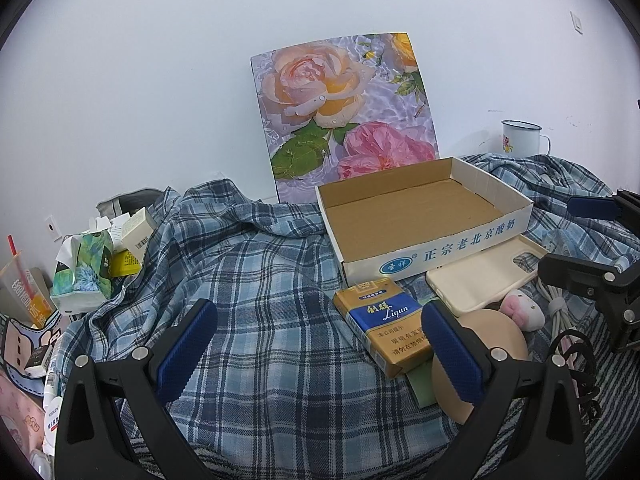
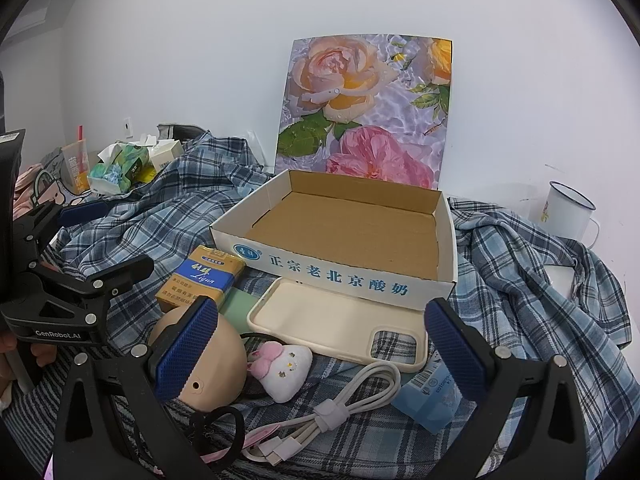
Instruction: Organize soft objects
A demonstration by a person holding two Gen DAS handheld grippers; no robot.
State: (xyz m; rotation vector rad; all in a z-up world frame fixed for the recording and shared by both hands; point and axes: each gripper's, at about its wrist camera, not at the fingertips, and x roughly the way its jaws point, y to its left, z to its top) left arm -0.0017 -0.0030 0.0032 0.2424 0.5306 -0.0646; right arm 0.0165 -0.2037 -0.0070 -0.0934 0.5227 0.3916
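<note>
An open cardboard box (image 2: 400, 286) (image 1: 460, 246) with blue Chinese lettering lies empty on a blue plaid cloth (image 1: 260, 300). In front of it lie a cream phone case (image 2: 320, 320) (image 1: 476, 280), a small pink and white plush (image 2: 286, 366) (image 1: 522, 314), a round beige puff (image 2: 220, 364) (image 1: 492, 332), a black hair tie (image 2: 216, 428), a coiled white cable (image 2: 352, 400), and a yellow and blue cigarette pack (image 2: 200, 280) (image 1: 384, 320). My left gripper (image 1: 316, 350) is open over the cloth. My right gripper (image 2: 320, 352) is open above the plush and case.
A rose picture board (image 1: 344, 108) leans on the wall behind the box. A white enamel mug (image 2: 566, 210) stands at the right. A tissue pack (image 1: 82, 276) and small boxes crowd the left. A blue packet (image 2: 428, 398) lies near my right finger.
</note>
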